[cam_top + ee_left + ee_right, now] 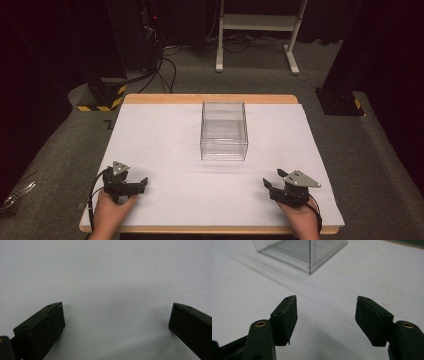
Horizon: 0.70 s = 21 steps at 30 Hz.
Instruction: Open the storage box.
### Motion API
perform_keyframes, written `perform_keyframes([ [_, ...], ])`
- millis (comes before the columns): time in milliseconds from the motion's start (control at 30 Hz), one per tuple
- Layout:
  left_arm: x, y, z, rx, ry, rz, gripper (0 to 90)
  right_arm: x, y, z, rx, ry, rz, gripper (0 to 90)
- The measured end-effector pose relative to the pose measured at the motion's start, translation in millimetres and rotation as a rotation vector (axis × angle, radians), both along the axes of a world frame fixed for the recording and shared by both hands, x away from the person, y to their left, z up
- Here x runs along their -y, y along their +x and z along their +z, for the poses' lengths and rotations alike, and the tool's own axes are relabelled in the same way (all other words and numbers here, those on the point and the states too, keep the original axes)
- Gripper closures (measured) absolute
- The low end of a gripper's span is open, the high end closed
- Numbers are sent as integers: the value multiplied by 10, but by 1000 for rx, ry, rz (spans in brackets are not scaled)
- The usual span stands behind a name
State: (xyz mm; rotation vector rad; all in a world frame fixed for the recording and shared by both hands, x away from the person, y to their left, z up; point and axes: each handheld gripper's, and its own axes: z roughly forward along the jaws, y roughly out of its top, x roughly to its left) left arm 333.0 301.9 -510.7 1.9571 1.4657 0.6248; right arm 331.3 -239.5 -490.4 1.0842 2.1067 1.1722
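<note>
Clear square-walled plastic box [224, 131] cut off in right gripper view; left gripper [141, 184], right gripper [271, 183] both spread wide, holding nothing.

No readable text, label, brand, number or sign appears on anything here.

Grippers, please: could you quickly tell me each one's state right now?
Left gripper: jaws open, holding nothing.
Right gripper: jaws open, holding nothing.

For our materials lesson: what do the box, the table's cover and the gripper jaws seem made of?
Box: clear rigid plastic, glossy; you see through its walls. Cover: matte white sheet, perhaps paper or plastic. Left gripper and right gripper jaws: matte black, likely plastic or rubber.
</note>
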Motion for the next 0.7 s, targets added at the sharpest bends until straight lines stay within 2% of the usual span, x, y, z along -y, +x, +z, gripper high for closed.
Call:
perform_keyframes([
  [267, 1, 0, -1, -1, -3, 1, 5, -116, -4, 35, 6, 15, 19, 324],
  [400, -1, 1, 0, -1, -1, -1, 5, -203, -7, 30, 24, -7, 39, 323],
  [700, -1, 1, 0, -1, -1, -1, 5, -352, -18, 59, 34, 1, 83, 290],
])
